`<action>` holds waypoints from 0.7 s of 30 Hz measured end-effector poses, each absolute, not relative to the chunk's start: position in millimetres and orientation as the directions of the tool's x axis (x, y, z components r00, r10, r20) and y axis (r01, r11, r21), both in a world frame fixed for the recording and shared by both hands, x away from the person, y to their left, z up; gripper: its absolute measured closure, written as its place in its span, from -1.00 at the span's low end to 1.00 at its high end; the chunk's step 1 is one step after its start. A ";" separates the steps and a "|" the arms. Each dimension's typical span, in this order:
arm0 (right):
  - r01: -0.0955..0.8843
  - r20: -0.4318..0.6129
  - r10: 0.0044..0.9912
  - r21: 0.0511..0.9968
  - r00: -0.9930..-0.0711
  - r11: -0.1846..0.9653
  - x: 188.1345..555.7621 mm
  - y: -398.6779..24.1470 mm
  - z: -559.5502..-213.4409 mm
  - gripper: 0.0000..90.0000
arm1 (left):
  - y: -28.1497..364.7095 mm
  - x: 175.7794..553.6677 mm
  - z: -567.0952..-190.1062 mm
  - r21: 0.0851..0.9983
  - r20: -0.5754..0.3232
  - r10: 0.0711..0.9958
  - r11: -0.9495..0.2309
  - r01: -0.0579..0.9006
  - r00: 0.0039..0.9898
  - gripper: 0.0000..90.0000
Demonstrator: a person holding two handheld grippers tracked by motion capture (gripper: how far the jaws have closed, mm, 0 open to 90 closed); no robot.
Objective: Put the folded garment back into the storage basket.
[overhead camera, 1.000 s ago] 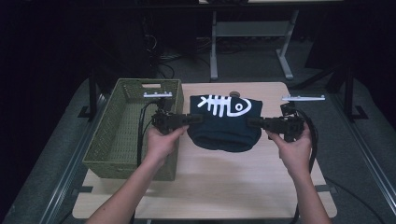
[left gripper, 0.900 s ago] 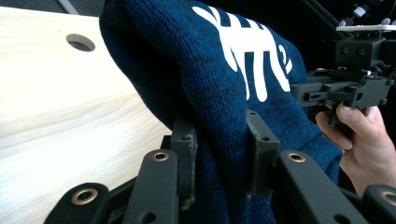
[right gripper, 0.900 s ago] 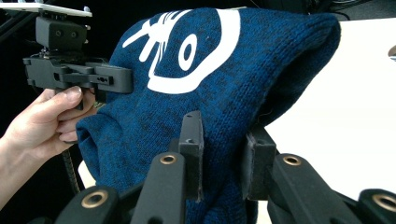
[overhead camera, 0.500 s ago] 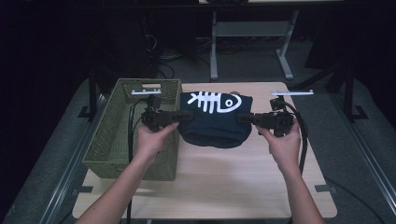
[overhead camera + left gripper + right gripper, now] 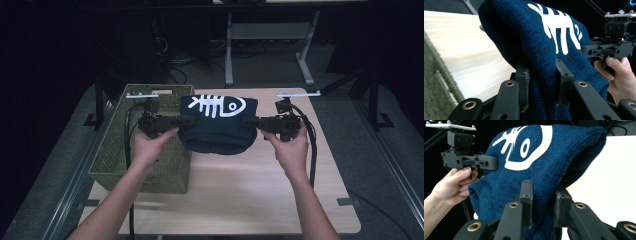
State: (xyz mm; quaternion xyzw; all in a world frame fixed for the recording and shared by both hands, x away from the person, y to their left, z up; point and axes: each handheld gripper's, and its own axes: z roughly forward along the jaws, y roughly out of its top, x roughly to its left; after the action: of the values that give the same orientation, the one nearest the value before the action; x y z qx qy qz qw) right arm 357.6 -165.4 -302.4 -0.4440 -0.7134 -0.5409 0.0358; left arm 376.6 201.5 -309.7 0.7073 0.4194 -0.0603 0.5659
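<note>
Dark blue knit sweater with white fish-skeleton print [image 5: 218, 125] hangs between left gripper [image 5: 186, 120] and right gripper [image 5: 248, 121], each clamped on side edge, above pale wood bench [image 5: 240, 185]. Likely heading to green woven basket [image 5: 116, 155] under left gripper: move both together, hold spacing, release simultaneously.

A dark blue knit hat [image 5: 217, 125] with a white fish-skeleton print hangs stretched between the left gripper [image 5: 184, 120] and right gripper [image 5: 250, 121]. It is lifted above the wooden table [image 5: 240, 190]. A green woven basket [image 5: 145, 165] sits beside it, under the left hand [image 5: 150, 147].
</note>
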 end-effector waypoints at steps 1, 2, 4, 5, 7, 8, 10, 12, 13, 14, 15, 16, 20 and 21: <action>0.669 0.530 0.592 0.743 -0.607 0.021 358.5 -163.0 -301.8 0.63 | 203.8 376.4 -309.3 0.751 -0.557 0.527 -0.009 0.660 0.642 0.55; 0.669 0.530 0.592 0.743 -0.607 0.021 359.3 -160.7 -301.1 0.63 | 203.8 376.4 -309.3 0.751 -0.557 0.527 -0.009 0.660 0.642 0.55; 0.669 0.531 0.587 0.743 -0.611 0.024 361.5 -156.5 -300.2 0.63 | 208.1 376.0 -308.8 0.752 -0.559 0.529 0.001 0.659 0.638 0.55; 0.669 0.531 0.586 0.743 -0.612 0.026 362.8 -154.3 -299.9 0.63 | 213.1 376.3 -308.6 0.751 -0.562 0.530 0.005 0.660 0.635 0.55; 0.667 0.527 0.585 0.744 -0.616 0.032 364.7 -149.4 -299.3 0.63 | 217.7 376.5 -308.2 0.750 -0.563 0.534 0.010 0.662 0.630 0.55; 0.667 0.527 0.585 0.744 -0.616 0.032 364.7 -149.4 -299.3 0.63 | 217.7 376.5 -308.2 0.750 -0.563 0.534 0.010 0.662 0.630 0.55; 0.670 0.531 0.579 0.741 -0.618 0.035 367.2 -142.4 -298.5 0.63 | 224.4 376.7 -306.7 0.749 -0.563 0.540 0.013 0.662 0.626 0.55; 0.665 0.526 0.578 0.746 -0.623 0.037 368.4 -140.2 -298.4 0.63 | 226.6 376.9 -306.0 0.748 -0.563 0.541 0.014 0.663 0.624 0.55; 0.668 0.529 0.577 0.743 -0.622 0.039 369.0 -138.2 -297.8 0.63 | 229.4 376.9 -305.3 0.750 -0.561 0.544 0.016 0.661 0.624 0.55; 0.664 0.528 0.572 0.746 -0.628 0.041 371.1 -134.0 -297.4 0.63 | 230.7 376.8 -304.9 0.751 -0.561 0.546 0.019 0.660 0.622 0.55; 0.666 0.528 0.571 0.745 -0.628 0.044 372.0 -131.1 -296.9 0.63 | 233.4 376.7 -304.4 0.752 -0.559 0.549 0.018 0.659 0.622 0.55; 0.666 0.528 0.571 0.745 -0.628 0.044 372.0 -131.1 -296.9 0.63 | 235.4 376.7 -304.0 0.752 -0.558 0.550 0.018 0.659 0.622 0.55; 0.670 0.536 0.561 0.741 -0.631 0.046 375.8 -121.0 -297.2 0.63 | 245.6 375.4 -302.9 0.750 -0.560 0.559 0.029 0.661 0.611 0.55; 0.670 0.537 0.560 0.741 -0.631 0.046 376.3 -118.9 -297.0 0.63 | 247.6 375.4 -303.0 0.751 -0.559 0.561 0.030 0.660 0.610 0.55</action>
State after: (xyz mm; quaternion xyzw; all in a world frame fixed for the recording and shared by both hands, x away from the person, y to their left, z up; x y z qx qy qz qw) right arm 376.3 -118.9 -297.0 -0.4263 -0.7213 -0.5435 0.0510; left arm 375.4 247.6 -303.0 0.6950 0.4392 -0.0438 0.5677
